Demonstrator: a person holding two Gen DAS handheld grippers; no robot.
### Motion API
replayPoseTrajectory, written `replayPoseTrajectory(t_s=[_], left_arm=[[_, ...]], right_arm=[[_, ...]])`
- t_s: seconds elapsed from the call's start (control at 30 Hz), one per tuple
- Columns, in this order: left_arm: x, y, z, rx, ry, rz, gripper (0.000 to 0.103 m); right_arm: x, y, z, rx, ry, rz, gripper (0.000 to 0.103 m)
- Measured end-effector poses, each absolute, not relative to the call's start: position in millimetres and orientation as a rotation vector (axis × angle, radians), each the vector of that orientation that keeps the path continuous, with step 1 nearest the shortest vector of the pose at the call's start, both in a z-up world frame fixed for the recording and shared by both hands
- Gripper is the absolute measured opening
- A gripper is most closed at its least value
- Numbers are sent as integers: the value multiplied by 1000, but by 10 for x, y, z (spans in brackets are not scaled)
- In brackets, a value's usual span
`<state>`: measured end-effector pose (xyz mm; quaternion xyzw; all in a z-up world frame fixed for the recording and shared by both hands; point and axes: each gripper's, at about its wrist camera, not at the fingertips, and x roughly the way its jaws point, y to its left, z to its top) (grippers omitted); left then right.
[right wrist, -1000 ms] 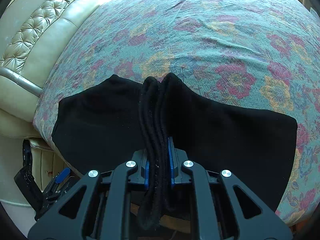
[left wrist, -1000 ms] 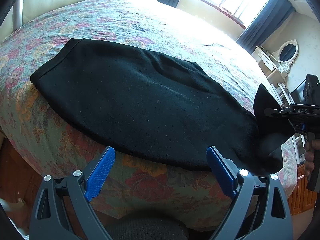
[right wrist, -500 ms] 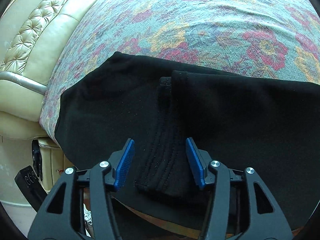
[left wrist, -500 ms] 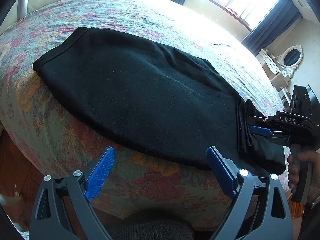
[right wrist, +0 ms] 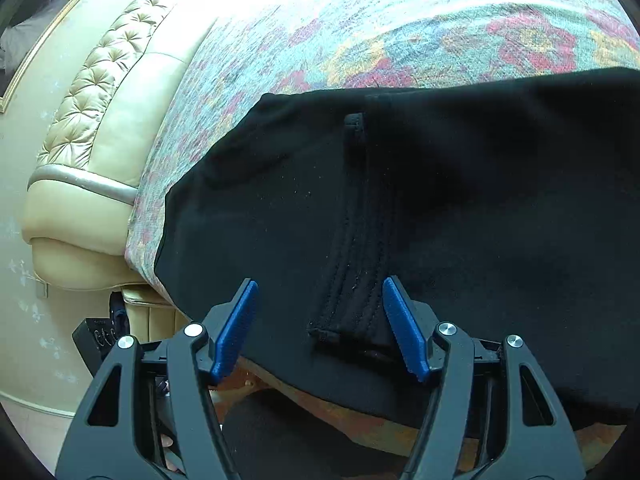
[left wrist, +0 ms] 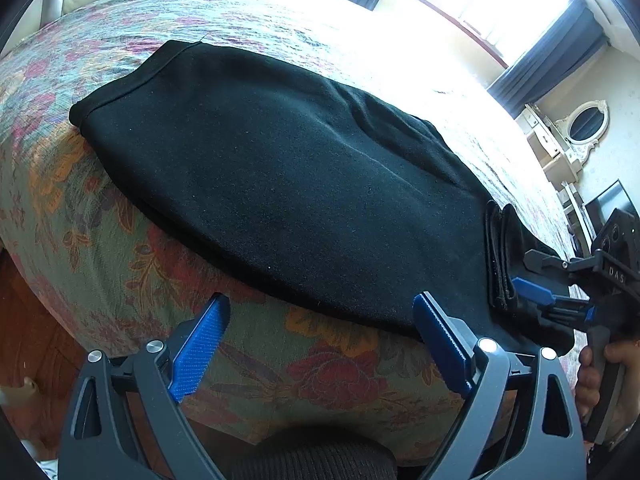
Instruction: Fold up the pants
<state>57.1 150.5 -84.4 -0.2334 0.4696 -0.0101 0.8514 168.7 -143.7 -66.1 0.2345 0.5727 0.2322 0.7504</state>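
Observation:
Black pants lie flat along the near edge of a floral bedspread, folded lengthwise. Their ribbed cuffs lie folded back on top of the fabric at the right end. My left gripper is open and empty, just off the bed's edge in front of the pants. My right gripper is open, its blue pads either side of the cuffs without holding them. It also shows at the right in the left wrist view.
A cream tufted headboard stands at the bed's left end. A window with dark curtains and a white dresser with an oval mirror are beyond the bed. A black device sits low by the bed frame.
My right gripper laid the cuffs down onto the pants and opened, letting them go. It has drawn back slightly. The left gripper moved closer to the bed.

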Motion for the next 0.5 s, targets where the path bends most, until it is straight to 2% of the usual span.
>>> replayPoseTrajectory(t_s=[0.13,0.33,0.5], left_arm=[[561,1522,-880,-508,988,-33,92],[535,1590,-825,-541,928,-52,92],[531,1777,-858,-565,948,-44,92]], right_arm=[[1653,-1365,-682,509,1221,502,74],[1538,-1108,-579,242,1181,479,77],[1426,-1084,-456,178,1120,460,77]])
